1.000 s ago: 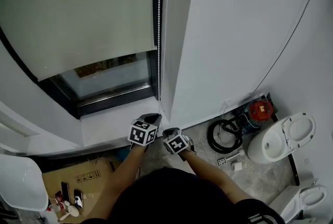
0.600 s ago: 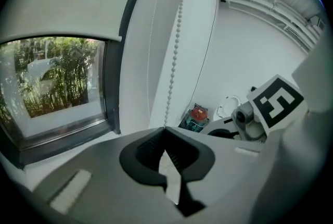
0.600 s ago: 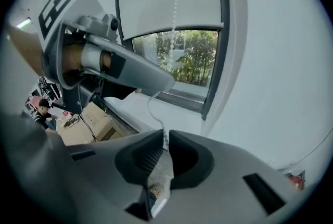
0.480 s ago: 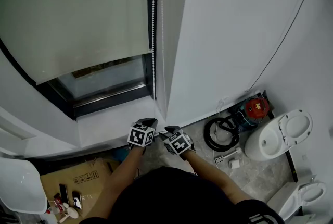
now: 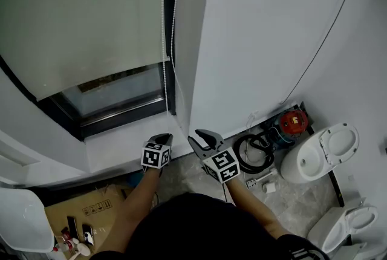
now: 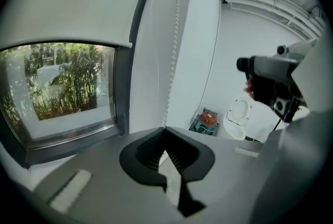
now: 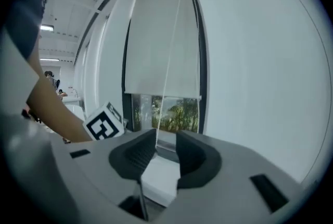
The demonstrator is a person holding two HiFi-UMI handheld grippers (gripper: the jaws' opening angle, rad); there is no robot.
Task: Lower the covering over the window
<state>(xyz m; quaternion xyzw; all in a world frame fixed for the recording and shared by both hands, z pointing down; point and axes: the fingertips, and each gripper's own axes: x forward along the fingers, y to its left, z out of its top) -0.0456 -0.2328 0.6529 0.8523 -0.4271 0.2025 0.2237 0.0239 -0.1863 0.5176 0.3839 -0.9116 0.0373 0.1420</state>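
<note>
A pale roller blind [image 5: 84,17] covers most of the window, with bare glass [image 5: 115,92] showing below its hem. The white bead chain [image 5: 164,23] hangs in two strands at the blind's right edge. My left gripper [image 5: 162,139] sits just below the sill, shut on the bead chain [image 6: 174,35], which runs down into its closed tips [image 6: 165,132]. My right gripper [image 5: 202,141] is beside it on the right, with its jaws opening. In the right gripper view the chain [image 7: 165,98] passes loose between the spread fingers [image 7: 166,150], and the blind [image 7: 161,40] is ahead.
A white wall [image 5: 272,29] with a thin cable [image 5: 326,35] stands right of the window. On the floor are a toilet [image 5: 317,156], a red device [image 5: 291,123], a coiled black hose [image 5: 254,153] and a cardboard box [image 5: 91,210]. The white sill [image 5: 121,138] juts out below the glass.
My right gripper's jaws went from shut to wide open, letting go of the chain, and it moved a little right, away from the left gripper. The left gripper stays shut on the chain.
</note>
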